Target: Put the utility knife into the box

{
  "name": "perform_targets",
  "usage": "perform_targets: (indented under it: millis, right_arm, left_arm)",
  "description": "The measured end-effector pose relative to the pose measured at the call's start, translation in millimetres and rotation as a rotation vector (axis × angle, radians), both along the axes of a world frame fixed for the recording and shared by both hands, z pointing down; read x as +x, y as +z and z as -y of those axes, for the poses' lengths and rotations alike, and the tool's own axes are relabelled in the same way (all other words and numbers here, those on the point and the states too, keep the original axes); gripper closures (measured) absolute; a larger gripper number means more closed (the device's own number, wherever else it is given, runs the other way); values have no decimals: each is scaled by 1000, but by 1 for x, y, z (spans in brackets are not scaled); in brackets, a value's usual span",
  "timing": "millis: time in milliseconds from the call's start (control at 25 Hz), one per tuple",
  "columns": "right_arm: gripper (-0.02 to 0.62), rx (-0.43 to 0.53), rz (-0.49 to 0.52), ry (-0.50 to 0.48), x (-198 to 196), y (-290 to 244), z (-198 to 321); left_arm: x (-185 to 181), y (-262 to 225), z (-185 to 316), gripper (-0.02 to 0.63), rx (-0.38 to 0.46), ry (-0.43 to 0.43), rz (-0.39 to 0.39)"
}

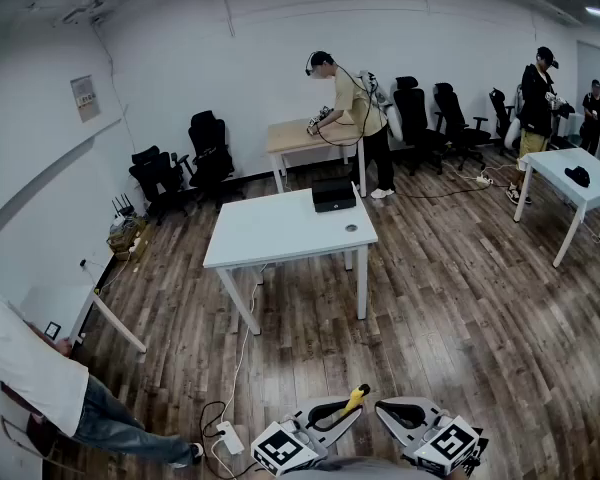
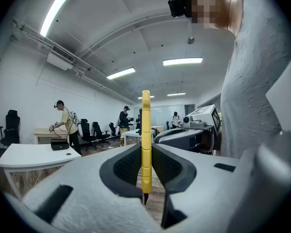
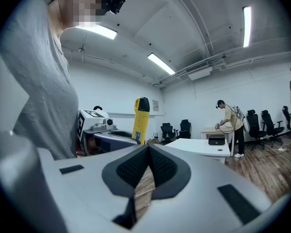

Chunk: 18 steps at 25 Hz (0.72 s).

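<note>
My left gripper (image 1: 332, 415) is shut on a yellow utility knife (image 1: 354, 398), held low at the bottom of the head view. In the left gripper view the knife (image 2: 146, 144) stands upright, pinched between the two black pads. My right gripper (image 1: 400, 414) is beside it, shut with nothing between its pads (image 3: 161, 168); from its view the knife (image 3: 140, 119) shows to the left, yellow with a black end. The black box (image 1: 333, 194) sits on the far edge of the white table (image 1: 280, 233), well ahead of both grippers.
A small round object (image 1: 351, 228) lies on the table near the box. A power strip and cable (image 1: 230, 436) lie on the wood floor at my left. A crouching person (image 1: 40, 378) is at the left, others stand at tables farther back. Office chairs line the walls.
</note>
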State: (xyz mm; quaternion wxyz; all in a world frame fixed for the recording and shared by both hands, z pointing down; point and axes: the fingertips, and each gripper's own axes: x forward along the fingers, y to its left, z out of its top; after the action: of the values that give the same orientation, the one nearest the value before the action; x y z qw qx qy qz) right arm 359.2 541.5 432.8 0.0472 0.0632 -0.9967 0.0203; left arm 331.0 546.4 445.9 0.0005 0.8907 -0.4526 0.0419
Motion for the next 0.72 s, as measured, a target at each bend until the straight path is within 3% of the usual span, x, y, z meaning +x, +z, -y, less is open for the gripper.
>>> perform_targets:
  millis: [720]
  right_arm:
    - [566,15,8,-25,-5,-1,3]
  left_arm:
    - [-6,0,3,537,5,-17,12]
